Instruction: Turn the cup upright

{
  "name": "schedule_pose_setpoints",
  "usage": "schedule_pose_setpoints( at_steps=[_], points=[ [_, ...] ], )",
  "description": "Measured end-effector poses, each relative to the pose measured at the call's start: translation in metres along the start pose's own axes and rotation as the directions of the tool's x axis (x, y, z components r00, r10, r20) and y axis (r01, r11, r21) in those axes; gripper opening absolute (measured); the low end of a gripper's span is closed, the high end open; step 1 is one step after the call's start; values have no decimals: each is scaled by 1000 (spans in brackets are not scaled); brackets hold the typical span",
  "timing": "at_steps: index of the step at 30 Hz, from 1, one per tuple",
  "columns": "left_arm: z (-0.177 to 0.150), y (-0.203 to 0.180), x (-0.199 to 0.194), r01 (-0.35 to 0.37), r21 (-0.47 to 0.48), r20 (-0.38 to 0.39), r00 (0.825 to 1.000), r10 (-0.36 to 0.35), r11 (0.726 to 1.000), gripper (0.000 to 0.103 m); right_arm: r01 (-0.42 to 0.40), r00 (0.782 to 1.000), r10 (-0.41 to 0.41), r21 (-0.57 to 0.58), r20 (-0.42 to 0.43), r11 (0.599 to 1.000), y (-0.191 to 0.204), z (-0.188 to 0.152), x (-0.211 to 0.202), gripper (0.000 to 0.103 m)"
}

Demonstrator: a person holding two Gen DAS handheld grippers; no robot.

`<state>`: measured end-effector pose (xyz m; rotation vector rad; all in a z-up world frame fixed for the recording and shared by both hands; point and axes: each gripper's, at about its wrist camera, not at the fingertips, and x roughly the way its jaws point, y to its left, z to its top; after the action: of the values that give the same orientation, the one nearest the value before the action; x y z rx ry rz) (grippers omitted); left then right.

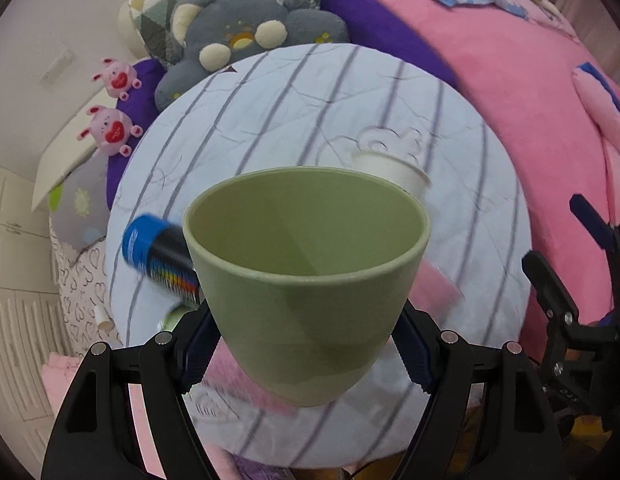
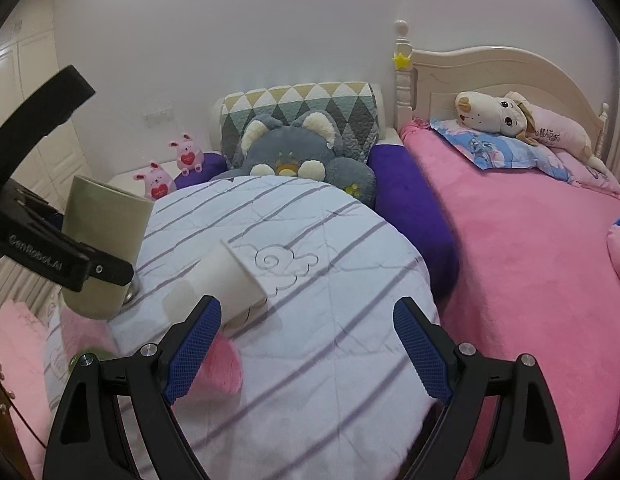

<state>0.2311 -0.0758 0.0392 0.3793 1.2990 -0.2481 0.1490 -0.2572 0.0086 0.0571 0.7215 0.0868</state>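
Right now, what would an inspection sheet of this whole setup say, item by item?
Surface: striped quilt, rumpled, over a rounded mound beside a pink bed.
Job's things: green cup held mouth up, off the quilt; white cup lying on its side on the quilt.
Clutter: blue-capped can lying behind the green cup; pink cloth at the quilt's near edge.
Grippers: left tool shut on the green cup's lower wall; right tool open, holding nothing, near the white cup.
Cables: nothing seen.
Surroundings: grey plush, two pink bunnies, dog plush on a pillow, headboard.
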Motion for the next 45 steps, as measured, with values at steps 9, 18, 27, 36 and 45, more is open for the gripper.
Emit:
schedule_pose_setpoints(
  at_steps=[9, 18, 27, 36, 45],
  points=[
    [-73, -43, -17, 93, -88, 19, 996, -91, 992, 79, 3, 1000, -5, -82, -28, 997, 4, -22, -37, 90],
    [-120, -64, 28, 142, -209, -53, 986, -156, 968, 79, 32, 992, -55, -192, -113, 981, 5, -60, -41, 90],
    [-118, -54, 56, 143, -257, -28, 987, -155, 956, 94, 20, 973, -52, -145, -224, 989, -4, -82, -28, 90],
    [-107, -48, 54, 192, -228, -2, 980, -197, 955, 96, 46, 970, -61, -71, -236, 996, -10, -86, -34, 90],
    [-124, -39, 49, 233, -225, 24, 972, -233, 946, 96, 53, 971, -66, -64, -231, 997, -3, -84, -39, 90]
  ],
)
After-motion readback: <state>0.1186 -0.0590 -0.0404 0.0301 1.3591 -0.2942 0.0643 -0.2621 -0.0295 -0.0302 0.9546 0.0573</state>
